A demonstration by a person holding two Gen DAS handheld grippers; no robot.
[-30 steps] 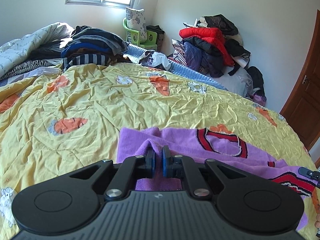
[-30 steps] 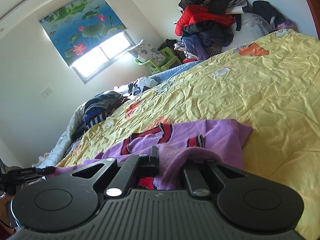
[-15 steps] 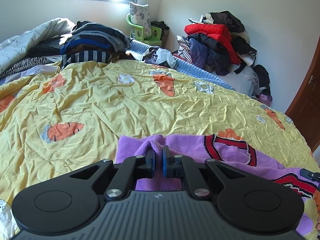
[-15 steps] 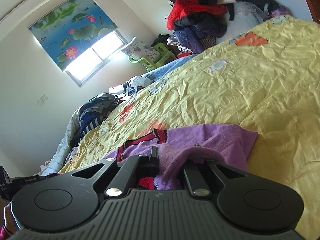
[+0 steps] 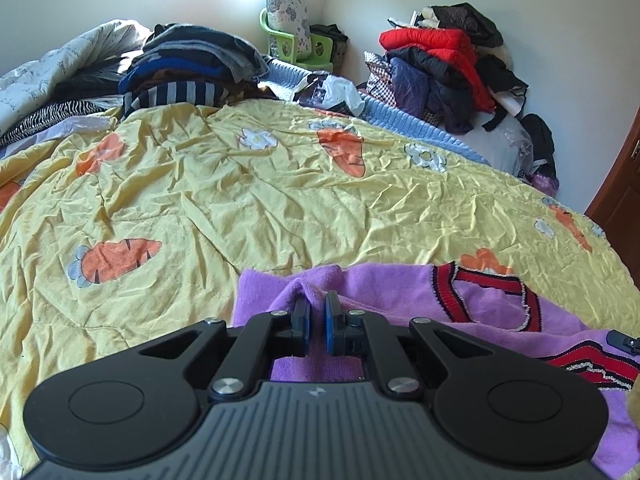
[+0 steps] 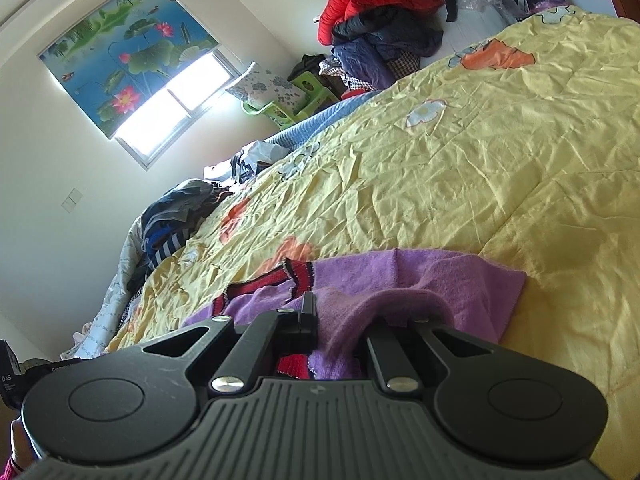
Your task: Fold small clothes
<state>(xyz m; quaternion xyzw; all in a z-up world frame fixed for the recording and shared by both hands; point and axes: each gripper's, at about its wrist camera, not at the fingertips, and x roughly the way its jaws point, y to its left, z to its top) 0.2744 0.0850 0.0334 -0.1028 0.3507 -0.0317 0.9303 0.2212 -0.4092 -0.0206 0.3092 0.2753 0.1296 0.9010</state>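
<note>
A small purple knit garment (image 5: pixel 400 292) with red and dark striped trim lies on the yellow bedspread (image 5: pixel 260 200). My left gripper (image 5: pixel 316 312) is shut on a pinched fold at the garment's left edge. In the right wrist view the same purple garment (image 6: pixel 440 280) drapes over my right gripper (image 6: pixel 332 316), which is shut on its near edge; the right finger is hidden under cloth. The tip of the other gripper (image 5: pixel 622 339) shows at the right edge of the left wrist view.
A stack of folded dark clothes (image 5: pixel 192 68) sits at the bed's far left. A heap of red and dark jackets (image 5: pixel 440 64) lies at the far right, with a green chair (image 5: pixel 296 44) and pillow under the window. A wooden door (image 5: pixel 624 200) is at right.
Both grippers have pulled back toward the near bed edge with the purple garment held; more yellow bedspread shows beyond it. The right view has tilted further.
</note>
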